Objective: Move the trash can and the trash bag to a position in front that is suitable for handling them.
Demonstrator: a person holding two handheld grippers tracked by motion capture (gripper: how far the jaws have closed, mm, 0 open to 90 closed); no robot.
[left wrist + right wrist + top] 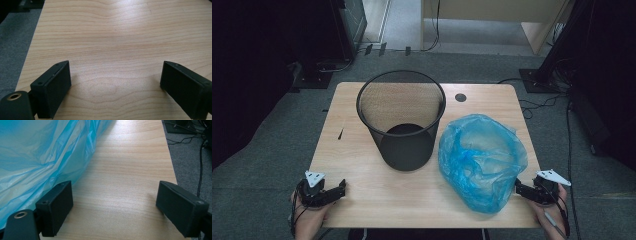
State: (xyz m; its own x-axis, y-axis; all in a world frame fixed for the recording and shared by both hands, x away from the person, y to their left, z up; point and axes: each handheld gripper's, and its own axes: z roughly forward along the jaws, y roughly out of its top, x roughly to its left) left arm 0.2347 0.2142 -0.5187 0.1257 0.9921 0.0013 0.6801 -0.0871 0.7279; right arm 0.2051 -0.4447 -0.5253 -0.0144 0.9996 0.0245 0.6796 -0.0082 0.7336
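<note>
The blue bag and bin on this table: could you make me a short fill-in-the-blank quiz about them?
1. The bin stands upright, and its black walls are made of ____.
2. The bag lies on the table beside the bin, nearest the ____ gripper.
3. The left gripper's jaws are ____, with bare wood between them.

Missing words: mesh; right; open

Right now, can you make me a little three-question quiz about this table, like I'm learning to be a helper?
1. True or false: the blue plastic bag already lines the black mesh bin.
2. Which gripper is nearer the bag: A the left gripper, or B the right gripper?
3. What is between the left gripper's jaws?

Key: 1 false, the bag lies on the table beside the bin. 2 B. 3 Nothing but bare tabletop; the jaws are open.
</note>
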